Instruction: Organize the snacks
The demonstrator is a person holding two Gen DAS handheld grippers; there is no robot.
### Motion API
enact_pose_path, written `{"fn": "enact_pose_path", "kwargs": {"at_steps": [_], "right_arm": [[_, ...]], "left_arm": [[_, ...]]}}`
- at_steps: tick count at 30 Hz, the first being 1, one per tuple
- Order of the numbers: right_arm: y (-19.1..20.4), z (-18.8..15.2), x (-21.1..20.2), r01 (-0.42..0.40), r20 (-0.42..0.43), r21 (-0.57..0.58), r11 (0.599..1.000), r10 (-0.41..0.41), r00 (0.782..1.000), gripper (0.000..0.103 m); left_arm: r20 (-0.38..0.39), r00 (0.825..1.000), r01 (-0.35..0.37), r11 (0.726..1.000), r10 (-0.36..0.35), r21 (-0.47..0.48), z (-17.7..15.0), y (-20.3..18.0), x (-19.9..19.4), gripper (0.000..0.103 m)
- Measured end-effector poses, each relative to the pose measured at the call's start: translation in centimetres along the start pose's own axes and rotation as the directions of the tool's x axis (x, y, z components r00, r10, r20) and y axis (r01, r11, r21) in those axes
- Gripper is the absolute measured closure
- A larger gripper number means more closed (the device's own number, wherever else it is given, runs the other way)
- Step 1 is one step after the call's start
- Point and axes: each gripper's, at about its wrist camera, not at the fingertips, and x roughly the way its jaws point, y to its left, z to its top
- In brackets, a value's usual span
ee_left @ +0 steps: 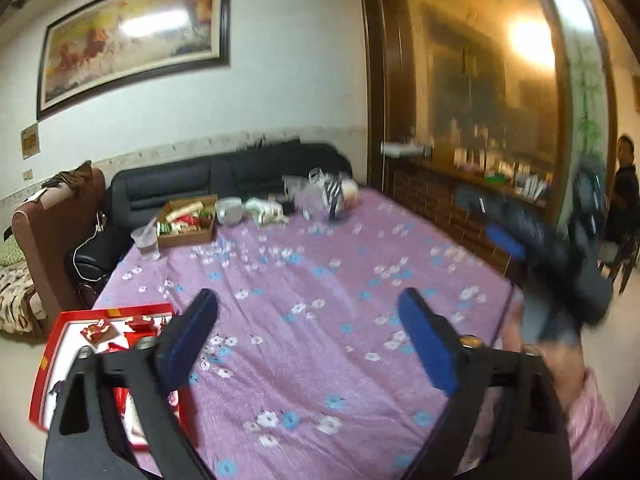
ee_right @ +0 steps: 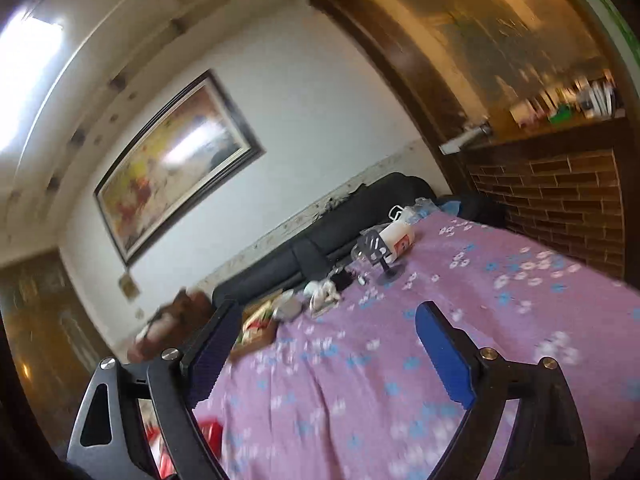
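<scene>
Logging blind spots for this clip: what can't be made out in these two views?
- Red box: left wrist view, its near part sits behind the left gripper; contents only partly shown.
- Brown box: too far and small to name its snacks.
- Right gripper: motion blur in both views; its jaws stand apart.

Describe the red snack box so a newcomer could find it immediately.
Start at the purple floral tablecloth and go to its near left corner. The red box lies open there, white inside with red-wrapped snacks. The brown cardboard box sits at the far end instead.
</scene>
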Motion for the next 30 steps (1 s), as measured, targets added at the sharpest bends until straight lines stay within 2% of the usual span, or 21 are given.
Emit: {"fn": "enact_pose_path", "kwargs": {"at_steps": [1,3,6,14,20,24,30], "right_arm": [[0.2,-0.2,-1.8,-0.009,-0.008,-0.002,1.0,0.009,1.0,0.012],[0.7,-0.7,-5.7,-0.02,-0.002,-0.025,0.999,0.02,1.0,0.012],[1.9,-1.0,-9.9,-0.018,0.032,-0.081,0.997,0.021,0.999,0.011],[3.3,-1.3,-16.1,-0.061,0.087,-0.097,0.993,0.07,0.994,0.011],[3.6,-1.5,-16.7,-0.09,0.081,-0.111,0.99,0.099,0.992,0.011],[2.7,-1.6,-15.3,-0.084,0.053,-0.112,0.99,0.09,0.995,0.01],[0.7,-2.0,-12.8,-0.074,-0.013,-0.061,0.995,0.074,0.997,0.01]], "left_arm": [[0.017,1.0,0.007,1.0,-0.007,-0.012,0.1,-0.1,-1.2,0.0],[0.062,0.998,0.012,1.0,-0.01,-0.023,0.0,-0.7,-3.5,0.0],[0.106,0.994,-0.017,1.0,0.018,-0.01,-0.2,-1.8,-6.2,0.0],[0.13,0.99,-0.061,0.995,0.051,0.073,-1.4,-4.5,-9.8,0.0],[0.13,0.991,-0.058,0.993,0.044,0.105,-1.5,-5.3,-9.5,0.0],[0.057,0.998,-0.007,0.994,0.001,0.106,-1.5,-5.5,-7.7,0.0],[-0.016,0.999,-0.037,0.996,0.039,0.083,-2.2,-4.8,-4.8,0.0]]}}
